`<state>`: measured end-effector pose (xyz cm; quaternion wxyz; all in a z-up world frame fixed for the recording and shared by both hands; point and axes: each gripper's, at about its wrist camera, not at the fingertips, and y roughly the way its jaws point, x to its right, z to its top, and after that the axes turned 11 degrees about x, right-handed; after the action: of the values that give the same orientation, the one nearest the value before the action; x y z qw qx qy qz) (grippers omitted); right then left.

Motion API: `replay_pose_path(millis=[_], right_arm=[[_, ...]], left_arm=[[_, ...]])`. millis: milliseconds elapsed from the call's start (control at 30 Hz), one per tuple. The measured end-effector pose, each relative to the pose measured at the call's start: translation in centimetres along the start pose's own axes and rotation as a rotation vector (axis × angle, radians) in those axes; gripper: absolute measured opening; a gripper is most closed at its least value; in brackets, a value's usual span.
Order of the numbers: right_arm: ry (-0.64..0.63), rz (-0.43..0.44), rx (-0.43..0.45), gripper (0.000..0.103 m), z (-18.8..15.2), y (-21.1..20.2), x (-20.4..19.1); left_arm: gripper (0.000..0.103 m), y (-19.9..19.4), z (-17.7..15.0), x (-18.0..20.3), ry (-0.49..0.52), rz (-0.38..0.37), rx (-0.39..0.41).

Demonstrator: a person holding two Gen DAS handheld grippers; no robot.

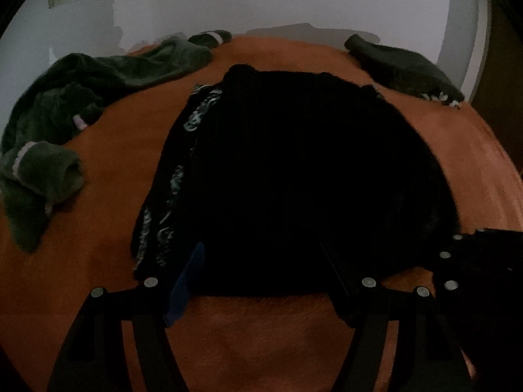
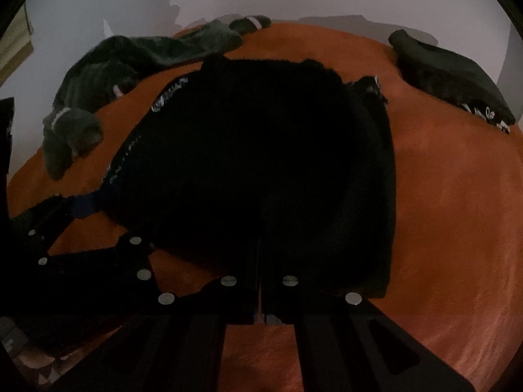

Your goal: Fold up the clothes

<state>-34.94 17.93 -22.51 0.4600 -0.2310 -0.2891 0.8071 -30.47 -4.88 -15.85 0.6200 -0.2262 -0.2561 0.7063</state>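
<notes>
Covering most of both views, an orange bedspread (image 1: pixel 108 170) forms the work surface, with a pale wall behind it. Largest item on it: a black garment (image 1: pixel 304 170), lying flat at the centre of the bed, directly ahead of both grippers; its folded shape is roughly rectangular, and a strip of light patterned fabric shows along its left edge. Detail inside the black cloth is too dark to read. Next in size: a dark green garment (image 1: pixel 98 88), crumpled at the far left of the bed, one cuffed sleeve with a pale stripe flopped toward the near side; it lies apart from the black garment. At the far right corner lies a smaller folded dark garment (image 1: pixel 402 65) with a white print at its near edge, well apart from the others. Left gripper (image 1: pixel 261 261): jaws stand wide at the near hem of the black garment, blue-padded finger over the cloth's left near corner, the other finger over the hem farther right; whether the pads touch the cloth cannot be told. Right gripper (image 2: pixel 260 261): jaws closed together, only a thin slit between them, at the near edge of the black garment; whether cloth is pinched there cannot be told in this dark.
</notes>
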Motion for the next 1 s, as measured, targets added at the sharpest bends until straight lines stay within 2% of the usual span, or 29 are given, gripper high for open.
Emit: replay_pose_path(millis=[67,167,333,533,600,633,700,800,867,1000], right_arm=[[0.022,0.022,-0.033,0.000,-0.3,0.6,0.2],[0.043,0.032,-0.076,0.000,-0.9,1.3,0.6],[0.007,0.029,-0.079,0.000,-1.1,1.4,0.4],[-0.025,-0.027,-0.066,0.000,-1.3,0.8,1.3],[-0.011,-0.056,-0.054,0.000,-1.4,0.3,2.1],[-0.004,-0.071,-0.049,0.000,-1.5,0.1,2.6],[-0.002,-0.097,-0.036,0.000,-1.6,-0.3,3.3],[0.004,-0.109,-0.031,0.000,-1.9,-0.6,4.0],[0.012,-0.101,-0.039,0.000,-1.8,-0.3,4.0],[0.065,-0.093,0.013,0.000,-1.0,-1.8,4.7]], left_arm=[[0.078,0.6,-0.2,0.3,0.032,0.007,-0.019],[0.079,1.3,-0.8,0.4,0.057,0.006,-0.048],[0.082,1.2,-0.8,0.2,0.066,-0.001,-0.050],[0.083,1.2,-0.8,-0.9,0.043,-0.008,-0.060],[0.083,1.1,-0.7,-1.2,0.047,0.013,-0.055],[0.083,0.9,-0.6,-1.5,0.060,0.057,-0.045],[0.083,0.5,-0.5,-2.8,0.051,0.092,-0.030],[0.084,1.4,-0.9,-5.5,-0.025,0.049,-0.073],[0.089,2.1,-1.1,-7.0,-0.084,0.000,-0.100],[0.089,1.4,-0.9,-6.9,-0.073,0.014,-0.083]])
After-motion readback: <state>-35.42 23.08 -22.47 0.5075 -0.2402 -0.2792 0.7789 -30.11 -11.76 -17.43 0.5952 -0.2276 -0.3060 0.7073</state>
